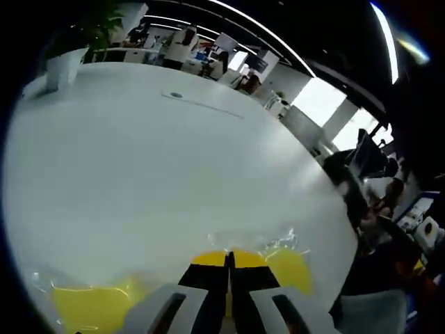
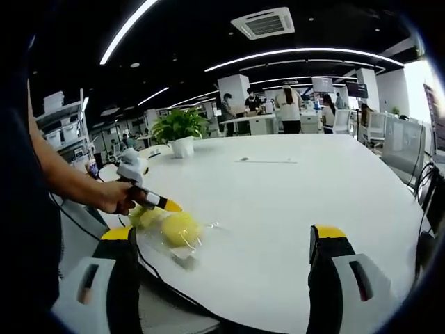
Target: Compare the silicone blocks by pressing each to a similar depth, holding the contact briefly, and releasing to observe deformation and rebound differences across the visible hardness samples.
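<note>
White and wide, the bench point(image 2: 292, 202) fills a big office room with long lights on a dark ceiling.

Nearest to me, in the left gripper view, my left tongs point(image 1: 229, 261) are squeezed shut, the two black jaws pressed together with their yellow tips side by side. They point down at the soft yellow silicone blocks in clear plastic wrap point(image 1: 288, 268), which lie on the near edge of the bench. One yellow lump sits just right of the tips and another yellow lump point(image 1: 94, 306) sits to the left. I cannot tell if the tips are pushing into a block or just above it.

In the right gripper view, my right tongs point(image 2: 222, 240) are spread wide with nothing between them, hanging above the bench and well apart from the blocks. From there I see the left tongs point(image 2: 163, 203) held in a hand point(image 2: 115, 196), their tip right by the round yellow blocks point(image 2: 177, 228).

Farther off, a green plant in a white pot point(image 2: 179, 132) stands on the bench. Beyond it, people point(image 2: 288, 104) stand by desks.

I think the pressing is going on, or about to start, on one block. I see no dent yet, so I cannot say any block is finished. The other lumps seem left to do.
</note>
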The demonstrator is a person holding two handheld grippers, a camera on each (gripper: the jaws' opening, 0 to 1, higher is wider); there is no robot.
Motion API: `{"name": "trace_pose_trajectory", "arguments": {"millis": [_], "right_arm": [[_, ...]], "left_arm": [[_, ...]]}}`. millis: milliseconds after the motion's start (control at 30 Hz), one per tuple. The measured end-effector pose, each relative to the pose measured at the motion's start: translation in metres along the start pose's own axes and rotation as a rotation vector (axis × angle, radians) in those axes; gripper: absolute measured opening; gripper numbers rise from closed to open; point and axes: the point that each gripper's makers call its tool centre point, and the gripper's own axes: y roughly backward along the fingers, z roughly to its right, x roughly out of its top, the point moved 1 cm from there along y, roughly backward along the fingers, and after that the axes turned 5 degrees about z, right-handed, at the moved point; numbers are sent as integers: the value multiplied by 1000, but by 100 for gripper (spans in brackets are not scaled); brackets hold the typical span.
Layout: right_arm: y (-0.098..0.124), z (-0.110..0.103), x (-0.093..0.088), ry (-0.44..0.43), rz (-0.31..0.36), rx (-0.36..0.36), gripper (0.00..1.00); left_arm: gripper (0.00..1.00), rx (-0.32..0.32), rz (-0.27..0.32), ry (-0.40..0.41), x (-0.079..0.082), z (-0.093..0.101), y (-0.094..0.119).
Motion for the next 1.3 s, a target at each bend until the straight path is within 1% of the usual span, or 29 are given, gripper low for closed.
{"name": "trace_pose_trajectory", "arguments": {"millis": [33, 67, 100, 133, 167, 200, 300, 333, 367, 400, 433, 467, 500, 533, 567, 600, 633, 667, 700, 767, 800, 867, 900, 967, 1000, 1100, 1133, 1200, 1300], "right_arm": [[0, 0, 0, 0, -2, 1, 97], [0, 0, 0, 0, -2, 1, 97], [0, 0, 0, -1, -2, 0, 97], [0, 1, 0, -1, -1, -2, 97], [0, 3, -1, -3, 1, -4, 97], [0, 3, 0, -5, 1, -5, 97], [-2, 5, 0, -3, -2, -8, 97], [-4, 7, 1, -2, 0, -10, 97], [-4, 8, 3, -2, 1, -11, 97], [-6, 9, 5, 3, 5, -13, 97], [-7, 10, 7, 9, 7, -12, 97], [-9, 11, 9, 14, 7, -9, 97], [-11, 12, 11, 19, 5, -7, 97], [-12, 13, 12, 31, -1, -6, 97], [-14, 14, 12, 39, -3, -7, 97], [-16, 16, 13, 47, -6, -6, 97], [-17, 16, 14, 50, -6, -6, 97], [-20, 18, 15, 53, -6, -4, 97], [-23, 19, 15, 57, -9, -3, 97], [-27, 20, 17, 65, -8, -1, 97], [-29, 19, 19, 69, -5, 2, 97], [-33, 19, 19, 79, -9, 10, 97], [-36, 20, 19, 88, -10, 17, 97], [-40, 19, 19, 96, -11, 24, 97], [-41, 20, 19, 95, -13, 25, 97], [-46, 22, 17, 80, -17, 24, 97], [-47, 21, 15, 82, -17, 26, 97], [-48, 19, 12, 83, -20, 31, 97], [-47, 17, 8, 72, -29, 33, 97]], "left_arm": [[0, -4, -2, -2, 0, 0, 0], [2, -3, -12, -3, 0, -2, 0], [6, 31, -15, -45, 3, -7, 3], [12, 43, 12, -93, 9, -10, 4], [24, 11, 64, -105, 19, -5, 5], [33, 2, 74, -102, 22, -3, 7], [57, -6, 144, -182, 44, -2, 18], [64, -21, 185, -232, 55, 0, 23], [75, -40, 211, -256, 62, 3, 28], [82, -59, 237, -299, 71, 5, 35], [89, -62, 247, -349, 76, 4, 40], [100, -72, 294, -423, 87, 4, 50], [98, -85, 313, -472, 92, 4, 60], [99, -91, 337, -496, 98, 3, 68], [100, -94, 340, -501, 101, 0, 76], [100, -92, 345, -486, 104, -4, 85], [100, -97, 339, -463, 106, -13, 96], [100, -118, 321, -427, 107, -21, 108], [100, -115, 325, -425, 109, -29, 117], [100, -101, 362, -444, 114, -45, 137], [100, -90, 360, -448, 114, -52, 144], [100, -82, 351, -437, 110, -67, 158], [100, -86, 357, -418, 106, -74, 168], [100, -83, 365, -395, 102, -80, 179], [100, -73, 365, -397, 96, -84, 186], [100, -46, 341, -394, 81, -95, 196], [100, -34, 331, -375, 74, -101, 199], [100, -23, 332, -351, 68, -105, 203], [100, -3, 340, -351, 62, -109, 206]]}}
